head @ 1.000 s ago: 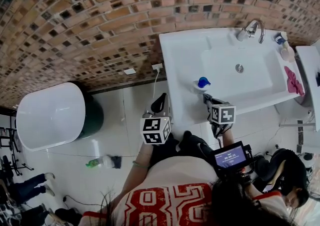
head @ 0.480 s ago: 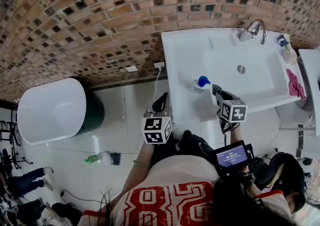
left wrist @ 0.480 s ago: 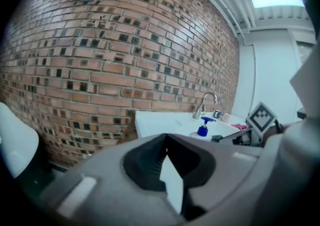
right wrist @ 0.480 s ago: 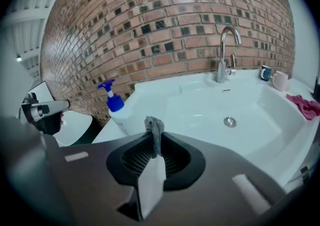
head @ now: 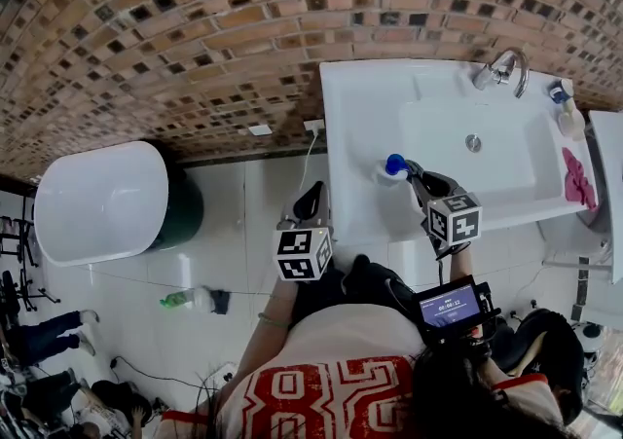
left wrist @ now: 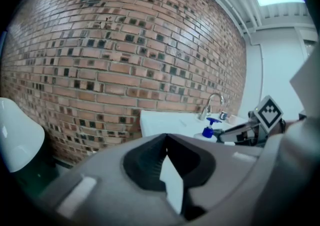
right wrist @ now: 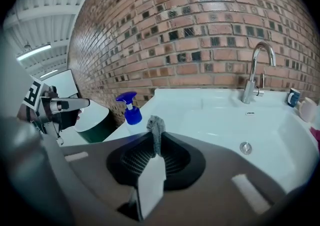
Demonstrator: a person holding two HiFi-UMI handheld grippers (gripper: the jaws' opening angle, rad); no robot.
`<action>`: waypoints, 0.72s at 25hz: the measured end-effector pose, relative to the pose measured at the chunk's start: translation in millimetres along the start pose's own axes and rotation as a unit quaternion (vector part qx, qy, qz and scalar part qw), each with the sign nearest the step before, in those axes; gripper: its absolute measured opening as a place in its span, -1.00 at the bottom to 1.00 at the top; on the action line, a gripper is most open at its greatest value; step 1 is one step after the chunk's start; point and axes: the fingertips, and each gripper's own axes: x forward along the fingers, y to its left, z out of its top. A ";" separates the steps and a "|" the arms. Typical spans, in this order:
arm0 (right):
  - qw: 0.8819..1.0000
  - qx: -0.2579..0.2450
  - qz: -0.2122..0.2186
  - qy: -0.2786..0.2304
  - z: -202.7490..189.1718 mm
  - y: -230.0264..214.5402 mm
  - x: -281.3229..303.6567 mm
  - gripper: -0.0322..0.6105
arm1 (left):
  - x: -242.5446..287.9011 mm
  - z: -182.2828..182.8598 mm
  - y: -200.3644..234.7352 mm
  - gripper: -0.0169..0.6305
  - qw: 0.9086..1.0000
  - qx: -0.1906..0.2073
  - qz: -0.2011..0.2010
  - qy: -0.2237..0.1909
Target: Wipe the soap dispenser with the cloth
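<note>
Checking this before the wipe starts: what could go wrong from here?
The soap dispenser stands unbraced near the sink's edge, with the left gripper away from it, so a sideways push could topple it. The right gripper shows only a small tuft of cloth past its fingers, so bare fingers might scrape the bottle instead.

The soap dispenser [head: 392, 166] stands on the sink [head: 355, 116], at its front-left rim, with the tap [head: 501, 69] at the back. The right hand-held gripper [head: 417, 177], with the cloth [right wrist: 156, 129] between its jaws, is just right of the dispenser. The left hand-held gripper [head: 313, 201] hangs over the floor [head: 243, 203].
</note>
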 end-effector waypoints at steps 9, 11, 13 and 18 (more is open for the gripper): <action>0.999 0.000 0.023 0.042 -26.3 15.1 12.5 -0.75 | 1.7 -2.0 0.0 -0.94 1.000 0.000 0.005 0.001; 0.998 0.000 0.028 0.055 -35.2 17.1 15.7 -0.75 | 1.8 -1.9 -0.5 -0.93 1.000 0.001 0.005 0.002; 0.997 -0.001 0.033 0.065 -41.5 20.0 18.6 -0.75 | 1.7 -1.8 -1.0 -0.93 1.000 0.002 0.006 0.001; 0.995 -0.008 0.053 0.088 -53.7 31.0 26.1 -0.75 | 1.3 -0.4 0.2 -0.94 1.000 0.002 0.008 0.000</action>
